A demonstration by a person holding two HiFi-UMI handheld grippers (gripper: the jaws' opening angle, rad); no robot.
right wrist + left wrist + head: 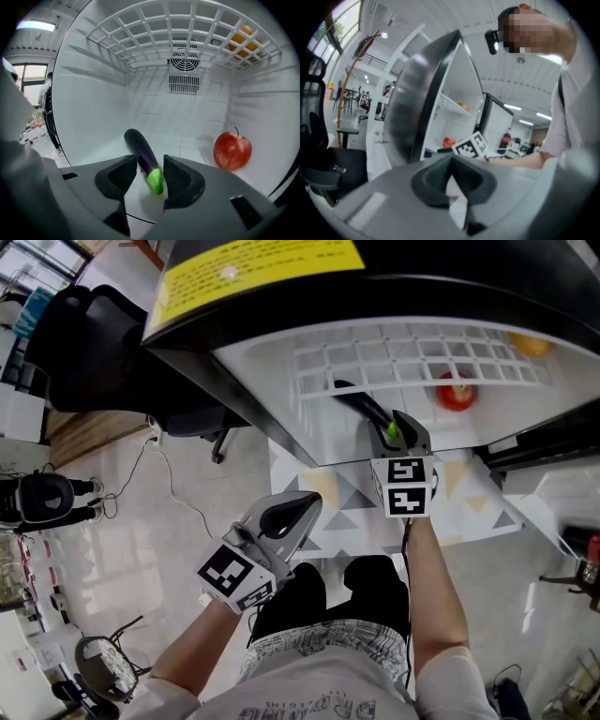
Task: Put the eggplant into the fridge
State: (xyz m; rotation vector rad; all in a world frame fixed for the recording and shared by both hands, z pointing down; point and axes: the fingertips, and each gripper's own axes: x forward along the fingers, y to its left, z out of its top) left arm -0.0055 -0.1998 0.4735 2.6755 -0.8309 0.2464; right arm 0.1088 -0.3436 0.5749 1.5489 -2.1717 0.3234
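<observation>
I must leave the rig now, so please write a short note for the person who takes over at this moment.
Right gripper: open, jaws on either side of the eggplant's green end, not pressing it.
Left gripper: shut, empty, outside the fridge.
Eggplant: lies on the fridge floor, left of the apple in the right gripper view.
Done: eggplant is inside and released.
Left: draw the right gripper straight back out without nudging the eggplant.

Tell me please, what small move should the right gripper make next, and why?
Probably draw the right gripper straight back out of the fridge. Its jaws stand apart around the eggplant, which appears to lie on the fridge floor, so a straight pull back should leave it in place.
</observation>
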